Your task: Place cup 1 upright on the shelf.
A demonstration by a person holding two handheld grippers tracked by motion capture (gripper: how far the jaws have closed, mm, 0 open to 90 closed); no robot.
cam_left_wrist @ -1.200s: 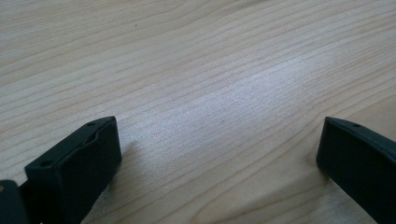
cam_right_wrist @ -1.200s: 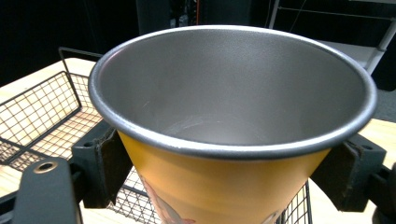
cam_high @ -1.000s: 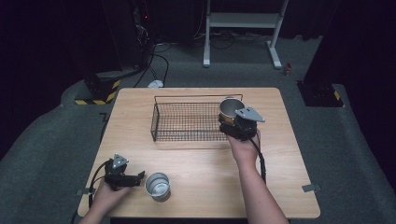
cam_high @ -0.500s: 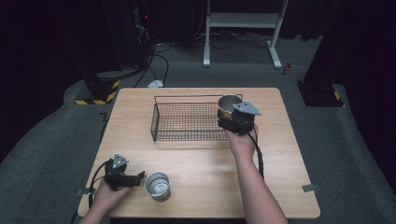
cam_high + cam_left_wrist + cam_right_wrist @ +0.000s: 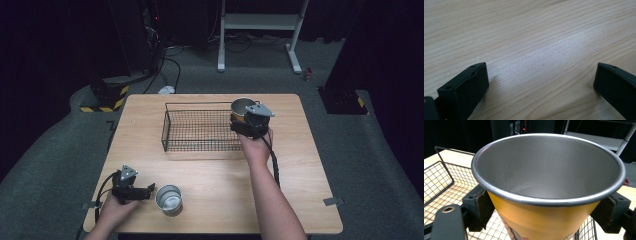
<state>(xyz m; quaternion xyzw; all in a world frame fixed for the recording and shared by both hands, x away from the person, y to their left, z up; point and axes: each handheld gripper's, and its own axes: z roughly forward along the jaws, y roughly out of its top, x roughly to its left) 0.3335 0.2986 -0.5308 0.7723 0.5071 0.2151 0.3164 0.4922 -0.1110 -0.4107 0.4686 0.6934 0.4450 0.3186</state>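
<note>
My right gripper (image 5: 244, 120) is shut on a yellow metal cup (image 5: 241, 109), held upright over the right end of the black wire basket (image 5: 200, 131). In the right gripper view the yellow cup (image 5: 549, 195) has a steel inside and sits squeezed between both jaws, with the basket (image 5: 439, 182) mesh below it. My left gripper (image 5: 148, 192) rests open on the table near the front left corner, its jaws pointing right toward a silver cup (image 5: 168, 198) that stands just beyond them. Its own view has bare wood between wide-apart jaws.
The wooden table (image 5: 300, 165) has free room right of the basket and along its front right. Behind it stand a white frame (image 5: 260, 30), cables and a yellow-black striped block (image 5: 107, 97) on the grey floor.
My right gripper has carried the yellow cup a little left and up, over the basket's right end. The left gripper and silver cup stayed put.
</note>
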